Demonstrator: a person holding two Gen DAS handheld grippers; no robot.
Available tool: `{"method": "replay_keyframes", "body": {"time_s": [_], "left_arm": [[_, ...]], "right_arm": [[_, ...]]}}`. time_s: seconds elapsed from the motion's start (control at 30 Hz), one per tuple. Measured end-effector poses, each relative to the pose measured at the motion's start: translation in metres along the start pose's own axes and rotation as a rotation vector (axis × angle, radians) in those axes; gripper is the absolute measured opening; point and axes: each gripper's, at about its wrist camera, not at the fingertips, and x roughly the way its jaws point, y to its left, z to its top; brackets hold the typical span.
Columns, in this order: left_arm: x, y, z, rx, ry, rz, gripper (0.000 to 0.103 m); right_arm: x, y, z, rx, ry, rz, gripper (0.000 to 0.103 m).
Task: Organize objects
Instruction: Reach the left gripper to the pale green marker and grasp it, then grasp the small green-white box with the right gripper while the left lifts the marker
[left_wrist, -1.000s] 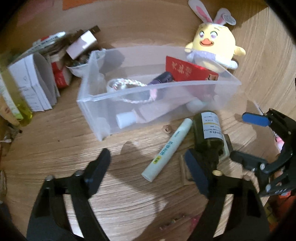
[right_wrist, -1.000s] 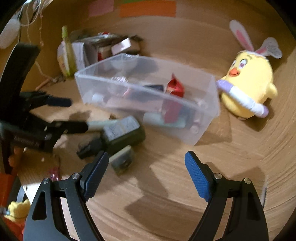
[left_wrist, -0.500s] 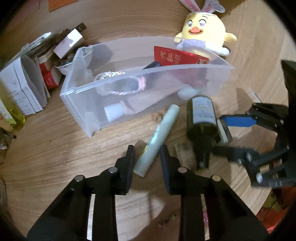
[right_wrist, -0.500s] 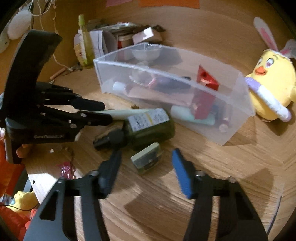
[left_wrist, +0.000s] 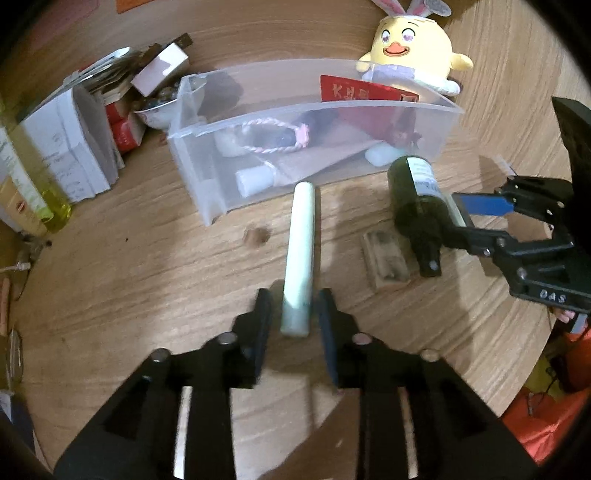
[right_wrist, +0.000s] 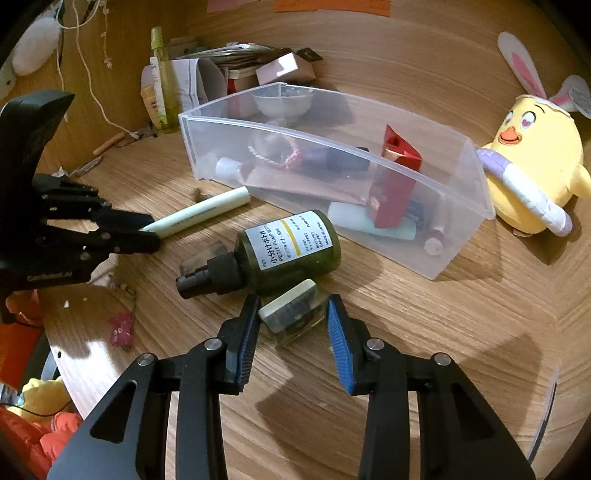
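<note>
Lengthwise, tube (left_wrist: 300, 258) pointing binward (left_wrist: 207, 199)

A lived-in home desk, cluttered with personal bits and toiletries.

A round-edged wooden table (right_wrist: 424, 332) carries a clear plastic organiser bin (right_wrist: 458, 236) holding cosmetic tubes and a red packet, with a yellow plush chick with rabbit ears (right_wrist: 535, 162) beside its far end. By the table's far left edge stand folded leaflets and small product boxes (left_wrist: 77, 136) and a yellow-green spray bottle (right_wrist: 164, 81). A dark green pump bottle (right_wrist: 291, 251) lies on the wood, and sticky notes (right_wrist: 332, 4) hang on the wall behind.
</note>
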Motion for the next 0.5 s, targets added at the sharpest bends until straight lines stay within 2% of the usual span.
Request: {"method": "replay_keyframes", "body": {"time_s": [0.03, 0.07, 0.2, 0.23, 0.37, 0.5], "left_arm": [[0.003, -0.001, 0.004, 0.002, 0.003, -0.004, 0.041], [0.006, -0.003, 0.007, 0.006, 0.004, -0.006, 0.042], [0.016, -0.005, 0.022, 0.013, 0.002, -0.011, 0.042], [0.018, -0.005, 0.024, 0.013, -0.003, -0.008, 0.039], [0.019, -0.003, 0.027, 0.004, -0.022, 0.000, 0.015], [0.017, -0.004, 0.023, 0.003, -0.038, 0.012, 0.015]], "right_arm": [[-0.001, -0.001, -0.001, 0.003, 0.001, -0.003, 0.033], [-0.002, -0.002, -0.001, 0.006, 0.002, -0.006, 0.033], [-0.003, -0.008, -0.002, 0.025, 0.013, -0.004, 0.033], [-0.003, -0.008, -0.002, 0.030, 0.017, -0.002, 0.033], [-0.001, -0.006, 0.001, 0.039, 0.011, 0.011, 0.033], [-0.004, -0.003, 0.002, 0.036, -0.026, 0.001, 0.033]]}}
